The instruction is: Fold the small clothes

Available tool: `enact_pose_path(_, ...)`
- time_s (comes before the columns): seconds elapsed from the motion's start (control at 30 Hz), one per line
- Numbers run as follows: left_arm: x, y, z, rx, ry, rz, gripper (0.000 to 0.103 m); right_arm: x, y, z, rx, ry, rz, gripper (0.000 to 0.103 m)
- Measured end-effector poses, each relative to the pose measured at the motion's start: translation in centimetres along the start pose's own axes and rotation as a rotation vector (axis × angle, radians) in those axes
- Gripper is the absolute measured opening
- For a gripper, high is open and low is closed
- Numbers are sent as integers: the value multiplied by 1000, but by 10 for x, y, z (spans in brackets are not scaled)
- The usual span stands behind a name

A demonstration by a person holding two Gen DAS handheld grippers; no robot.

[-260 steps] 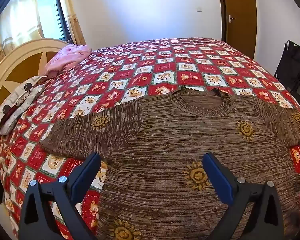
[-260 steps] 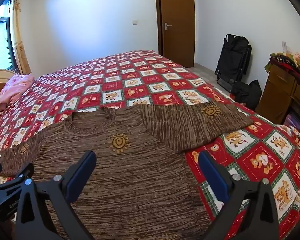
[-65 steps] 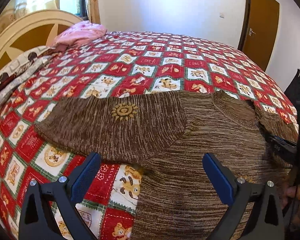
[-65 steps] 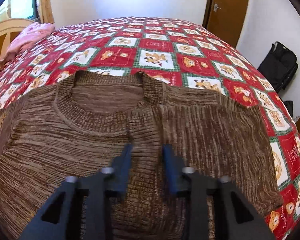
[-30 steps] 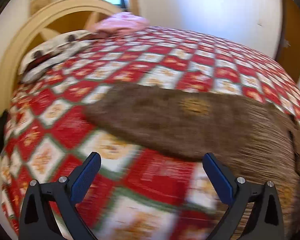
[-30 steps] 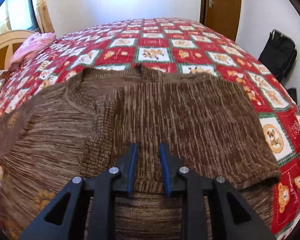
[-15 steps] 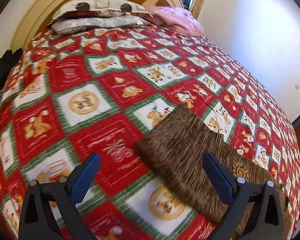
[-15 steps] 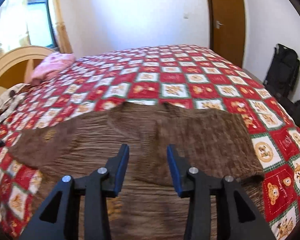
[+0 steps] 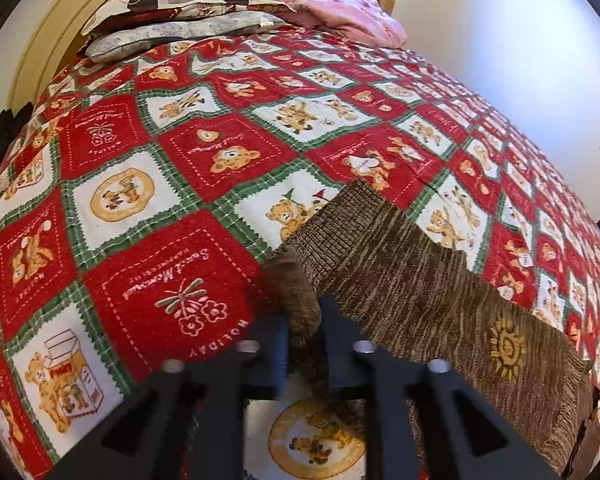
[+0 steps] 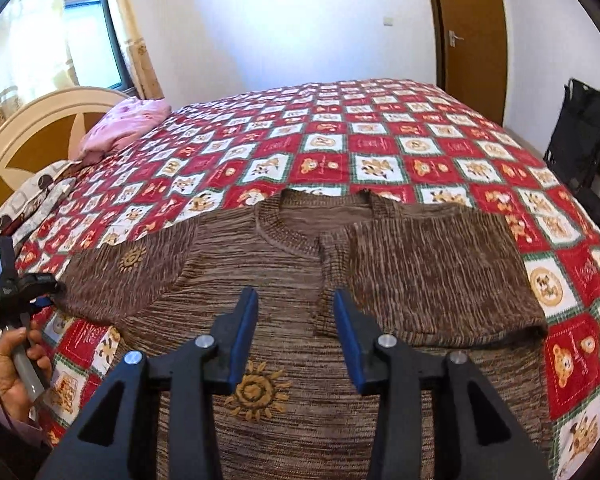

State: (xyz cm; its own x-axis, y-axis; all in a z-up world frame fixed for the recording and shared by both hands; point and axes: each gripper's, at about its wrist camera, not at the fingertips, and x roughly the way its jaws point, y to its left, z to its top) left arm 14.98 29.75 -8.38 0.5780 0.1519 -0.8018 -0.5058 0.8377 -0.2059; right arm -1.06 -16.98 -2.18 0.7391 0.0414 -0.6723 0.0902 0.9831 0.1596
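- My left tool (image 9: 304,332), pinched on the sweater's (image 10: 260,280) sleeve cuff (image 9: 300,300) at lower centre, should lift it high, then across.
- My right tool (image 10: 296,328) hangs part open and empty; I keep it clear.

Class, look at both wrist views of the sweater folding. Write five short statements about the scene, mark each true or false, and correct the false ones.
1. The left gripper is shut on the sweater's left sleeve. True.
2. The right gripper is clamped on the collar. False: it is open above the sweater.
3. The right sleeve is folded across the body. True.
4. The sweater is blue. False: brown with sun motifs.
5. A pink bundle lies near the headboard. True.
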Motion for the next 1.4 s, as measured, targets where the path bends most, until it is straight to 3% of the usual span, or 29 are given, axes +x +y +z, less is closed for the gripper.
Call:
enact_pose_path(0.2,-11,-15,1,49,-52,-6,8,-3,-8,-1,38,7,-6,43)
enact_pose_path(0.47,-89,-106,-15,240,-198,-187,8,-7,-27,2,100,5,-18,43)
enact_pose_path(0.7,-143,-218,-92,527,-229,-399,8,-9,-49,-2,159,10,-29,43)
enact_pose_path(0.9,-121,-273,-162,679,-136,-416,8,-10,-74,-10,214,28,-52,43)
enact_pose_path(1.1,-99,-276,-199,768,-2,-404,9,-9,-86,-15,234,51,-58,43)
enact_pose_path(1.27,-114,-235,-188,734,78,-442,13,-10,-89,-4,251,55,-12,45)
enact_pose_path(1.33,-119,-207,-178,682,87,-465,23,-10,-86,5,248,51,29,48)
enact_pose_path(1.37,-122,-193,-173,657,70,-455,29,-9,-82,11,243,49,57,55)
enact_pose_path(1.4,-123,-179,-167,631,40,-413,46,-5,-80,16,235,56,88,66)
